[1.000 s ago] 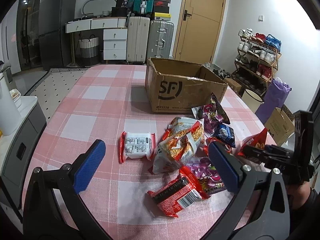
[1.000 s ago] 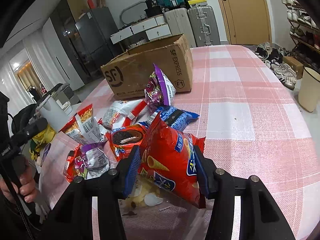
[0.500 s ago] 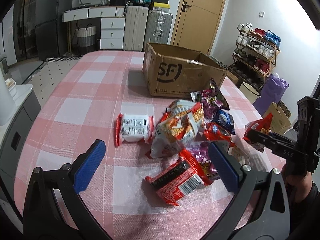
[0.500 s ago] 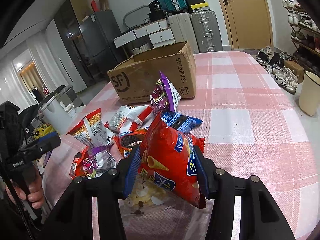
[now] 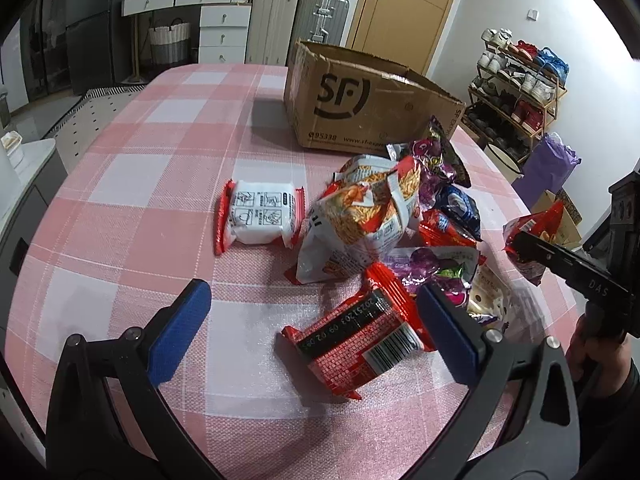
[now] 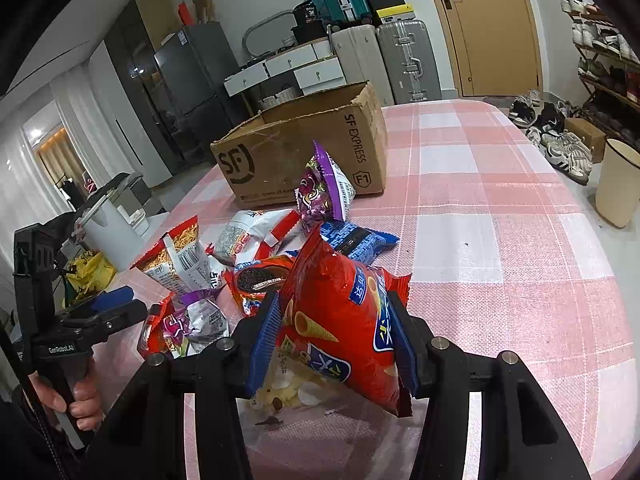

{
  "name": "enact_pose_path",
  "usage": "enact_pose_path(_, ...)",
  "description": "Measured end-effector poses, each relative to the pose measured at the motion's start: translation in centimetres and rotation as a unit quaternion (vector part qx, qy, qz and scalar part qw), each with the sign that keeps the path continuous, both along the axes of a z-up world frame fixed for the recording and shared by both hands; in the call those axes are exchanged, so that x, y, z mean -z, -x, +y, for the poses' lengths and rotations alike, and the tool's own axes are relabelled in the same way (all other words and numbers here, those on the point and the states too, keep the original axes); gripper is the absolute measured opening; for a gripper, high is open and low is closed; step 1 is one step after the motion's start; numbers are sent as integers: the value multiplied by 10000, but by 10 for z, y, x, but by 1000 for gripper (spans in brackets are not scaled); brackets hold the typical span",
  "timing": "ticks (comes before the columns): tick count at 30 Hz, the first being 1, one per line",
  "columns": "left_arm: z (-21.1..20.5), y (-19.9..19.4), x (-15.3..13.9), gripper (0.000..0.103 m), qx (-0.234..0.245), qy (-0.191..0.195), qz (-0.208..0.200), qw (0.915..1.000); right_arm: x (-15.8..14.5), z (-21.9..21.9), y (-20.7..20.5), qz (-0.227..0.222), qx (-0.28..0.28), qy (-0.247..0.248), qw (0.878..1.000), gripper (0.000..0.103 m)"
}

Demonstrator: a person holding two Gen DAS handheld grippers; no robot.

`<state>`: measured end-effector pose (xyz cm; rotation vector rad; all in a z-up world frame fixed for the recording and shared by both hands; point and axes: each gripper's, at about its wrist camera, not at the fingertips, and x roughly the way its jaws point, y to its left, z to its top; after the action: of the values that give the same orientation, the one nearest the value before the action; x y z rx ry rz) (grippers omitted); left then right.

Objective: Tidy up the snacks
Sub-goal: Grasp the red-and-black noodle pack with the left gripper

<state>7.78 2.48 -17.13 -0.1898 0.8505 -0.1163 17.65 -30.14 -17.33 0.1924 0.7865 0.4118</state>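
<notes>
My right gripper (image 6: 334, 344) is shut on a red cone-snack bag (image 6: 340, 320) and holds it above the pink checked table (image 6: 480, 208); the bag also shows in the left wrist view (image 5: 532, 240). My left gripper (image 5: 316, 328) is open and empty, just above a red barcode packet (image 5: 360, 344). A pile of snacks lies beyond: an orange noodle bag (image 5: 360, 216), a white-and-red packet (image 5: 260, 216), purple bags (image 6: 324, 192), a blue packet (image 6: 356, 240). An open SF cardboard box (image 5: 360, 100) stands behind the pile.
A clear bag of round biscuits (image 6: 288, 392) lies under the held bag. Suitcases (image 5: 300, 20), drawers and a door stand behind the table. A shoe rack (image 5: 520, 80) and a bin (image 6: 616, 184) stand past the right table edge.
My left gripper has moved forward and down toward the red barcode packet. My right gripper has lifted the red cone-snack bag a little higher.
</notes>
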Motion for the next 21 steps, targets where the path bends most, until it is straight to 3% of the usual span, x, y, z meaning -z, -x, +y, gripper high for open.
enact_pose_path(10,-2,-17,25,102,-49,270,514,9983,4,-8,1,19,74,-73,9999,52)
enact_pose_path(13,-3,-18,29,101,-110,197,581,9981,4,-9,0,26,82,-75,9999,52)
enact_pose_path(16,-6,-16,31,91,-115,-14,612,9981,3,-9,1,6,82,-76,9999,52)
enact_pose_path(19,-11,-12,32,73,-75,-388,585,9975,1,-9,2,-27,76,-77,9999,52)
enact_pose_path(21,-8,-6,31,56,-8,-485,532,9974,0,-10,3,-48,85,-87,9999,52)
